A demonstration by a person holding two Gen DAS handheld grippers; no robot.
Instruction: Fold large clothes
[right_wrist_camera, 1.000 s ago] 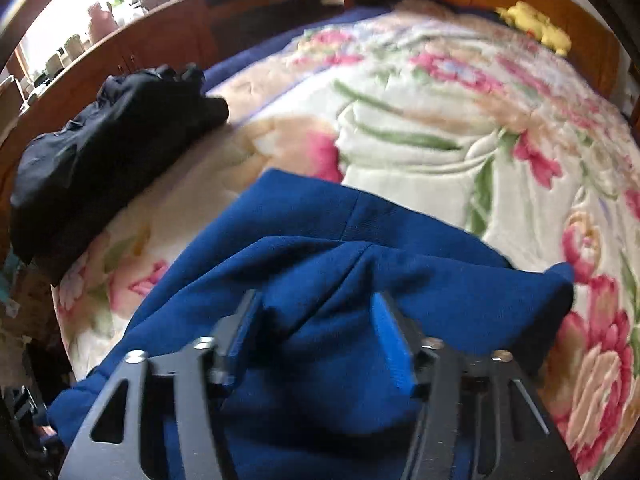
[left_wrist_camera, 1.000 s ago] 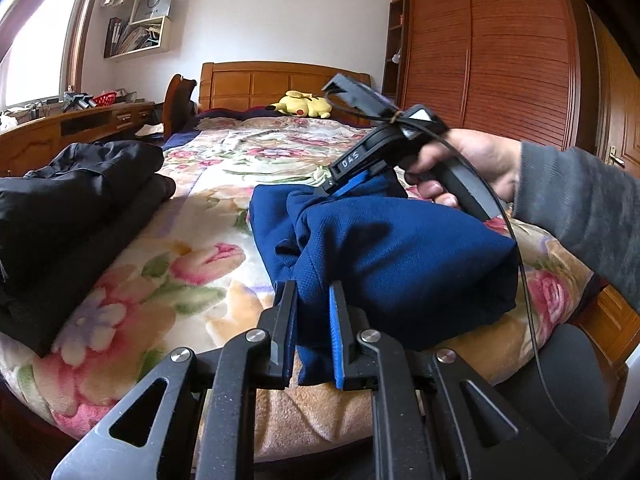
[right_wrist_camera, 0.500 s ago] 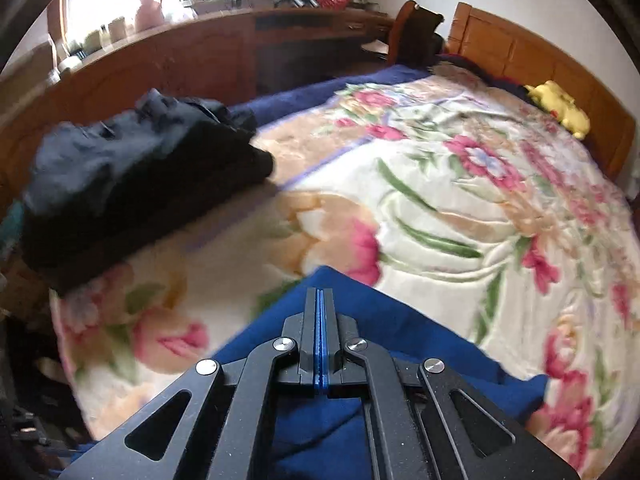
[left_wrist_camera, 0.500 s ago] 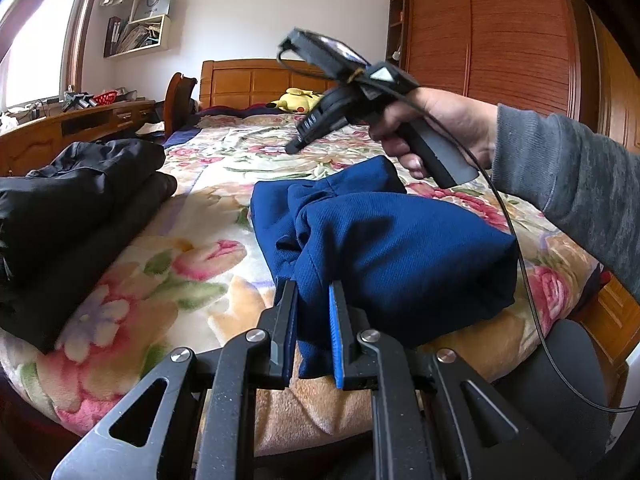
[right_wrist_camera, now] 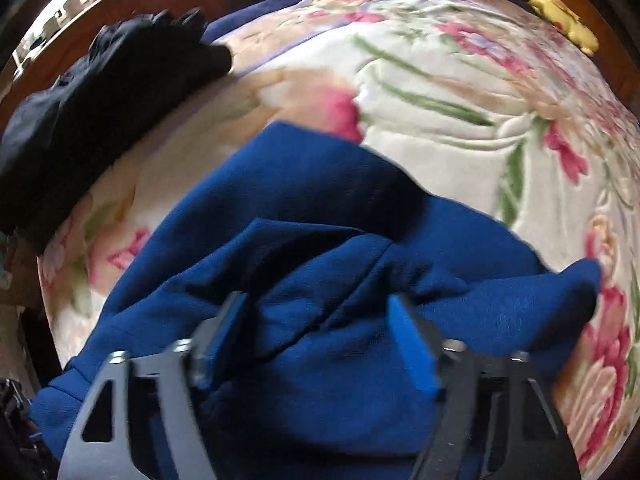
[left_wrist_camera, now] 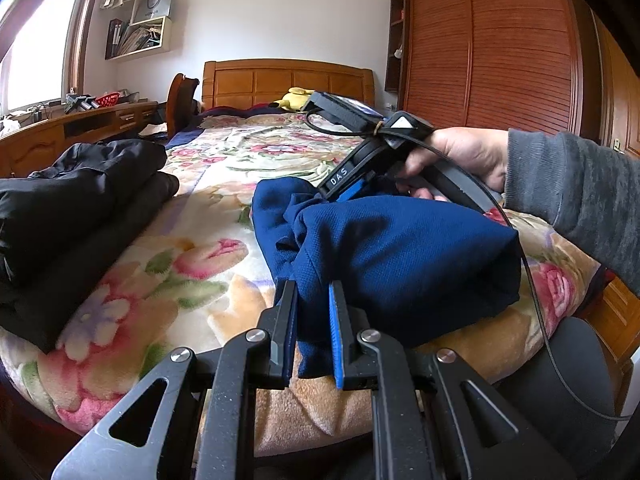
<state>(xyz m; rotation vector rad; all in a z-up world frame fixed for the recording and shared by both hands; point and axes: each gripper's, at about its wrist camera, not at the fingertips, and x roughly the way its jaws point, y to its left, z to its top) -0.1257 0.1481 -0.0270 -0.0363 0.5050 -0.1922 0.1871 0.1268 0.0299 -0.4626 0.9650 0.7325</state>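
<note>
A folded blue garment (left_wrist_camera: 400, 256) lies on the floral bedspread (left_wrist_camera: 168, 280) near the foot of the bed. My left gripper (left_wrist_camera: 314, 308) is shut on the garment's near edge, with blue cloth pinched between its jaws. My right gripper (right_wrist_camera: 320, 320) is open, jaws wide apart, pressed down onto the top of the blue garment (right_wrist_camera: 320, 240). In the left wrist view the right gripper (left_wrist_camera: 340, 192) reaches onto the garment's far side, held by a hand in a grey sleeve.
A folded black garment (left_wrist_camera: 68, 208) lies on the bed's left side and shows in the right wrist view (right_wrist_camera: 100, 100) too. A yellow plush toy (left_wrist_camera: 294, 98) sits by the headboard. A wooden desk (left_wrist_camera: 60, 136) runs along the left; a wardrobe (left_wrist_camera: 500, 48) stands right.
My right gripper was lifted and shut half a second ago; it has come back down onto the blue garment and opened wide. My left gripper has stayed shut on the garment's edge.
</note>
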